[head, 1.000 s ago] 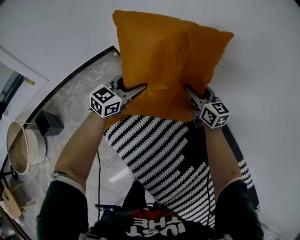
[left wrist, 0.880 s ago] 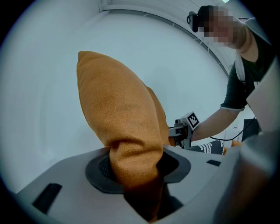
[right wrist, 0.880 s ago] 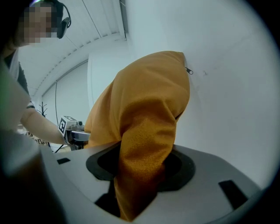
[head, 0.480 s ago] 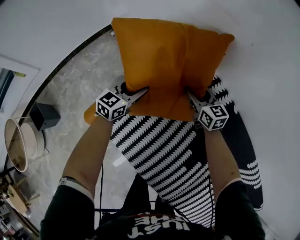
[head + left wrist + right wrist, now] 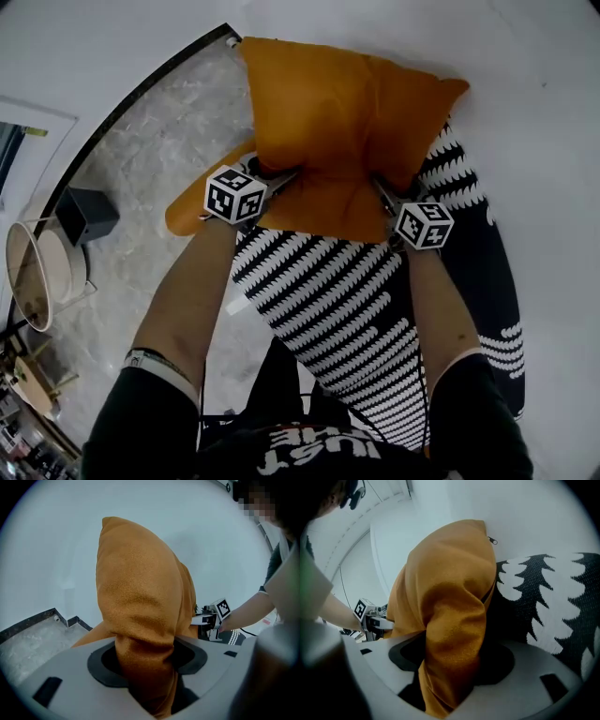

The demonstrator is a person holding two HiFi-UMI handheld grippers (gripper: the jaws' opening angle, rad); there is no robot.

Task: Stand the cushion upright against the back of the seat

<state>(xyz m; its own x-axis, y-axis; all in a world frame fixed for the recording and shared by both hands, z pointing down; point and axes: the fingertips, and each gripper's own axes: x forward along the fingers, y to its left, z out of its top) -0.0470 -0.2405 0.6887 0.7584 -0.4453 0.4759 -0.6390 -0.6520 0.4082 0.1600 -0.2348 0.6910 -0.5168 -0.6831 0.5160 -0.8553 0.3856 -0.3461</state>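
While both grippers hold it by its lower edge, the orange cushion (image 5: 342,122) stands upright at the far end of the black-and-white patterned seat (image 5: 328,300), with its broad face towards the person and the white wall (image 5: 534,103) behind it. From where I stand I cannot tell whether its bottom rests on the seat or hangs just above it.

The left gripper (image 5: 274,180) has the bottom left corner. Its own view shows a thick fold of orange cloth bunched between the jaws, which have just been opening a little yet pinch the fabric all the same. The right gripper (image 5: 382,192) has the bottom right corner in the same way: its jaws have also just been easing apart, with a gathered fold squeezed between them. In the right gripper view the patterned upholstery rises just beside the cushion. The two marker cubes, left (image 5: 234,195) and right (image 5: 424,225), face up towards the person, whose bare forearms reach out over the seat.

Another orange shape (image 5: 187,214) pokes out beside the seat under the left gripper, and I cannot make out what it is. To the left lies a pale marbled floor (image 5: 141,159), edged by a dark skirting strip (image 5: 131,98) along the wall. A small black box (image 5: 86,216) and a round pale basket (image 5: 37,281) sit on the floor, well apart from the seat.
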